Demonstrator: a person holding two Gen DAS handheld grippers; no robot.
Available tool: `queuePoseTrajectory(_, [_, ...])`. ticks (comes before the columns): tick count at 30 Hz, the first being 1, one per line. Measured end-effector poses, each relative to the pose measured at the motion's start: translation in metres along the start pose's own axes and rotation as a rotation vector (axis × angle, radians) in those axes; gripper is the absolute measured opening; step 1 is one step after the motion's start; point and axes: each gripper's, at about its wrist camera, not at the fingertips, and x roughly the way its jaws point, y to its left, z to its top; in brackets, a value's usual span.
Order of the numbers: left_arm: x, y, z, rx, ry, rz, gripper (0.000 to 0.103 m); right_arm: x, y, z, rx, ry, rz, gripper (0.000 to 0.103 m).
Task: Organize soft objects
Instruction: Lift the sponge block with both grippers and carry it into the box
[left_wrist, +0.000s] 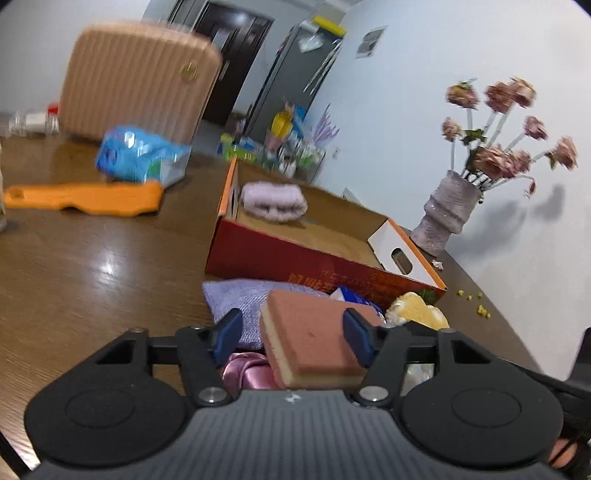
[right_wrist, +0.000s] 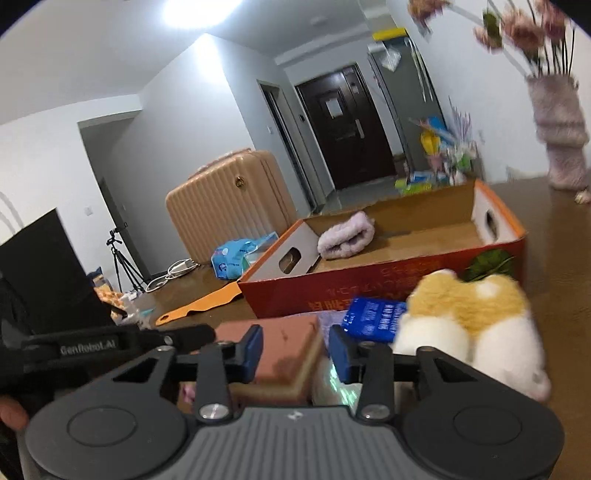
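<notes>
The left gripper is spread wide around a sponge — pads apart from it. The right gripper hangs spread too, gripping nothing. A rolled towel lies inside the red box beyond.

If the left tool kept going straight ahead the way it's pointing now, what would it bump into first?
Probably the sponge, already between the open left tool's fingers. Beyond it sits the red box's near wall, though depth is hard to judge.
</notes>
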Motion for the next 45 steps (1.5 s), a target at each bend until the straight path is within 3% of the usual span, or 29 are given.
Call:
queuePoseTrajectory(2, [0.012,0.01,0.002,-0.052,0.053,-0.045,0.038,0.019,-0.004,0.002,0.037,0.034,0.014,0.032])
queuePoseTrajectory(3, [0.015,0.016,0.003,-0.08,0.067,-0.075,0.035,0.028,-0.006,0.001,0.055,0.054,0.021,0.032])
queuePoseTrajectory(7, [0.01,0.018,0.006,-0.1,0.039,-0.071,0.03,0.038,-0.004,0.002,0.072,0.054,0.032,0.029])
queuePoseTrajectory(13, [-0.043,-0.01,-0.002,-0.038,-0.018,-0.131,0.029,-0.02,0.022,0.005,-0.023,-0.012,0.049,0.029])
queuePoseTrajectory(19, [-0.075,-0.03,-0.073,-0.061,0.094,-0.157,0.029,-0.09,0.026,-0.053,-0.009,0.045,-0.02,0.029])
queuePoseTrajectory(22, [-0.076,-0.033,-0.104,-0.068,0.161,-0.159,0.029,-0.109,0.017,-0.085,0.053,0.078,-0.059,0.029])
queuePoseTrajectory(26, [-0.079,-0.041,-0.124,-0.026,0.178,-0.148,0.03,-0.119,0.016,-0.106,0.05,0.067,-0.095,0.03])
queuePoseTrajectory(31, [-0.085,-0.041,-0.129,-0.027,0.178,-0.141,0.041,-0.131,0.019,-0.115,0.036,0.037,-0.103,0.033])
queuePoseTrajectory(38, [-0.081,-0.041,-0.128,-0.041,0.196,-0.136,0.041,-0.128,0.007,-0.117,0.093,0.067,-0.073,0.033])
queuePoseTrajectory(45, [-0.081,-0.05,-0.125,-0.028,0.192,-0.137,0.034,-0.13,0.01,-0.116,0.092,0.061,-0.069,0.028])
